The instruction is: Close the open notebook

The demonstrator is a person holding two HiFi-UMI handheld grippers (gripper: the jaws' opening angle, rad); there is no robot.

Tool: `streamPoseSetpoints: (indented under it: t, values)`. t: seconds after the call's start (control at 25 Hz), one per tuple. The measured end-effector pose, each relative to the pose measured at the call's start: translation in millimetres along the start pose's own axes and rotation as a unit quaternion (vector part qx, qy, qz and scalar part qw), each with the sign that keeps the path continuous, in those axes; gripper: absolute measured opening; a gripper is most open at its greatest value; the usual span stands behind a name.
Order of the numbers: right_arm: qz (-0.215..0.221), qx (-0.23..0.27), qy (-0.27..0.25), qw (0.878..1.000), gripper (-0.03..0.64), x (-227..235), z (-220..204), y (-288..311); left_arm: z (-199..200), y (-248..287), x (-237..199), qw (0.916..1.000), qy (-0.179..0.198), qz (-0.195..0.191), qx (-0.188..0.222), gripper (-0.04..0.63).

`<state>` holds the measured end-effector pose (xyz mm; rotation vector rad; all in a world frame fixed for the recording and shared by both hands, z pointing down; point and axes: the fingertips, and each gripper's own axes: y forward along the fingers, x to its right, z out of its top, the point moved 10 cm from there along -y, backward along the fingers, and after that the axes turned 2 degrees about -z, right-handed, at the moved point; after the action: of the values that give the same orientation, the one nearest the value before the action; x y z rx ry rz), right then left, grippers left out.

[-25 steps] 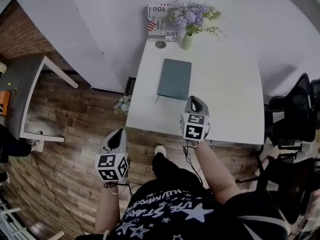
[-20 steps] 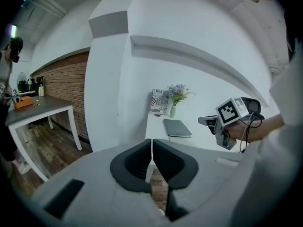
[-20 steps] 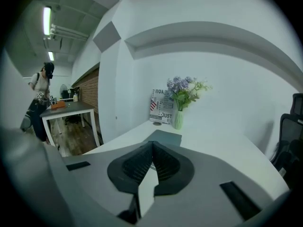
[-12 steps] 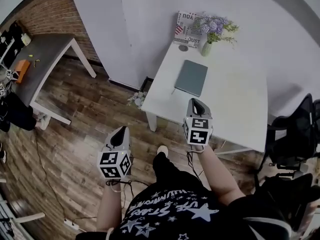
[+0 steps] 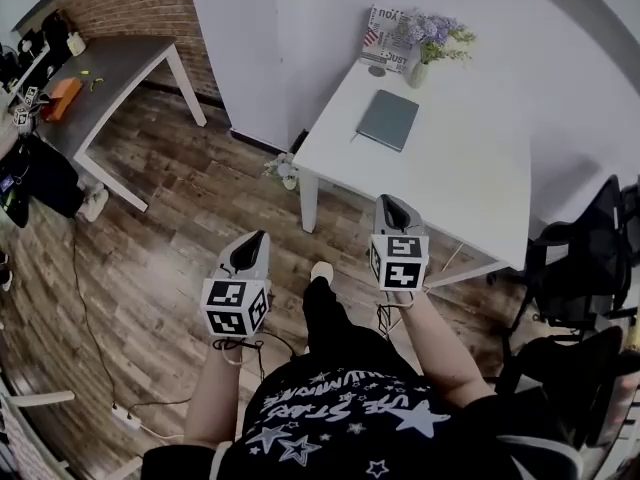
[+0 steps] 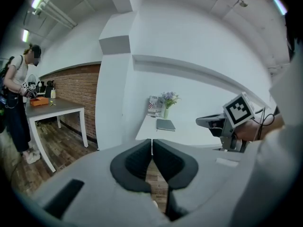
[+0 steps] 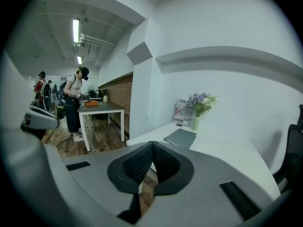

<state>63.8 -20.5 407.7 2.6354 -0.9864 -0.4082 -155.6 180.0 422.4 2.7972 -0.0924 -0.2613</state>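
The grey-green notebook lies closed and flat on the white table, toward its far side; it also shows small in the left gripper view as the notebook and in the right gripper view as the notebook. Both grippers are well back from the table, over the wooden floor. My left gripper is shut with nothing between its jaws. My right gripper hangs near the table's front edge, also shut and empty.
A vase of purple flowers and a printed card stand at the table's far edge. A black office chair is at the right. A grey desk with people beside it stands at the left. Cables run across the floor.
Both grippers and the head camera have drawn back from the white table; the closed notebook now looks smaller and farther away, and more of the wooden floor shows.
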Motion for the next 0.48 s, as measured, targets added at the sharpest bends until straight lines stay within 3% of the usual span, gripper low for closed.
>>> streamPoseSetpoints:
  t: [0.48]
  values:
    - [0.044,-0.003,-0.026,0.999,0.002,-29,-25,-68,-39,-66,26,0.9992,-0.031,0.025,0.007,0.023]
